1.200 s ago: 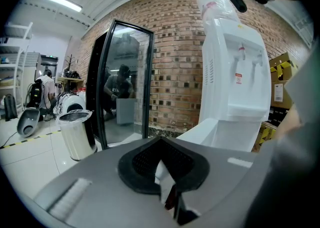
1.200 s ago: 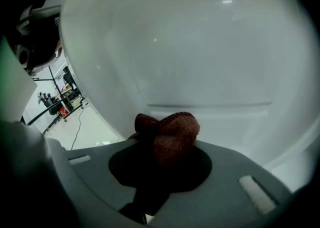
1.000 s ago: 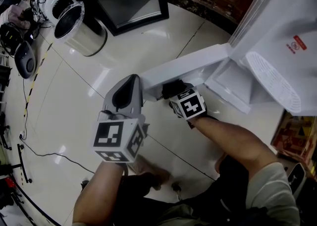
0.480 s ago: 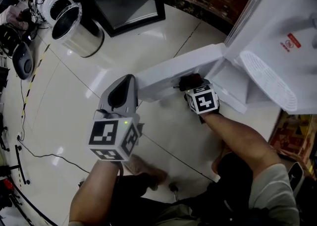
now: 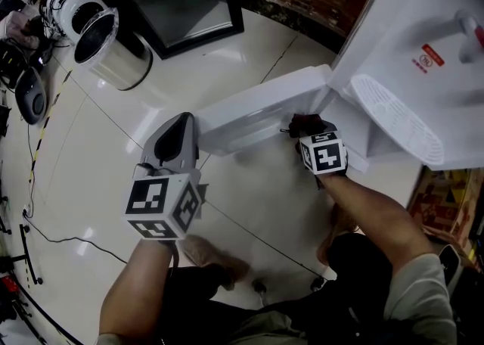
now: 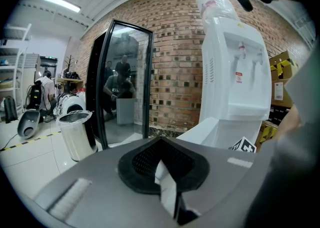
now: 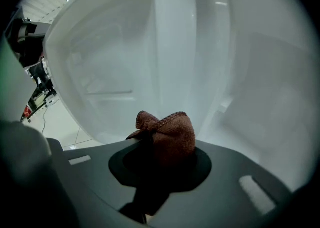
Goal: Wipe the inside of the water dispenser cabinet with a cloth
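The fingers of the right gripper [image 7: 157,167] pinch a bunched brown cloth [image 7: 169,131], with the white cabinet interior [image 7: 250,87] just ahead of it; I cannot tell whether the two touch. Wiping looks barely begun, with most of the inside left. A second ago this gripper was midway along the open door [image 5: 253,113]; it has since slid toward the cabinet mouth. The left gripper [image 5: 172,141], fingers pressed together and empty, hangs over the floor [image 5: 83,169].

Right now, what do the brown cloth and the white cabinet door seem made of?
The cloth looks like matte woven or knitted fabric: nubby weave, stitched edge. The cabinet door is probably smooth moulded plastic, faintly glossy, with soft highlights.
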A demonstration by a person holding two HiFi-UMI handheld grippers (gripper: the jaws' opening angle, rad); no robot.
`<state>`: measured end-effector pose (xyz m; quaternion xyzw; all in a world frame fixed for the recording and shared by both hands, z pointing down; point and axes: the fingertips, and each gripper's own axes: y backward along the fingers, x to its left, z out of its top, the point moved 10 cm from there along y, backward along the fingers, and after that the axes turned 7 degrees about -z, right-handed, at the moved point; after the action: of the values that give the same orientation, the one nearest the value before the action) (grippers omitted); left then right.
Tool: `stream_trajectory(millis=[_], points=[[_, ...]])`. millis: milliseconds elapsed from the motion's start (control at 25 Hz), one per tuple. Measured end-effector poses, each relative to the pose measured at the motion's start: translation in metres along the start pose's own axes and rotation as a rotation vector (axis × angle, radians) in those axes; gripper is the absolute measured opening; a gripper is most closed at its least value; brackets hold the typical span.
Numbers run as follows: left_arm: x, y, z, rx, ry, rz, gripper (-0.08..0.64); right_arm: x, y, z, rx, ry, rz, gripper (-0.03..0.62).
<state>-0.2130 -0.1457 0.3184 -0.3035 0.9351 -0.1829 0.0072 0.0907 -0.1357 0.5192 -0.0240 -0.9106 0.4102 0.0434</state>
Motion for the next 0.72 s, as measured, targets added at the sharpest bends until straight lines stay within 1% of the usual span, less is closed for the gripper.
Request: stream_trajectory(millis=[320,480,600,720], points=[[-0.001,-0.001,-0.001,-0.003,-0.001,0.002,0.0,-0.02,-0.003,-0.001,0.024,0.014,-0.07,0.086],[0.0,-0.001,-0.001,-0.004,0.0,-0.003,0.0,-0.026,-0.004,-0.002,0.035,0.012,-0.087,0.086],[0.0,0.0,0.0,-0.004,0.002,-0.007,0.0,-0.014,-0.002,-0.004,0.042,0.024,-0.055,0.087],[0.001,0.001,-0.001,-0.008,0.003,-0.012,0.0,0.019,0.002,-0.005,0.039,0.084,0.043,0.087]])
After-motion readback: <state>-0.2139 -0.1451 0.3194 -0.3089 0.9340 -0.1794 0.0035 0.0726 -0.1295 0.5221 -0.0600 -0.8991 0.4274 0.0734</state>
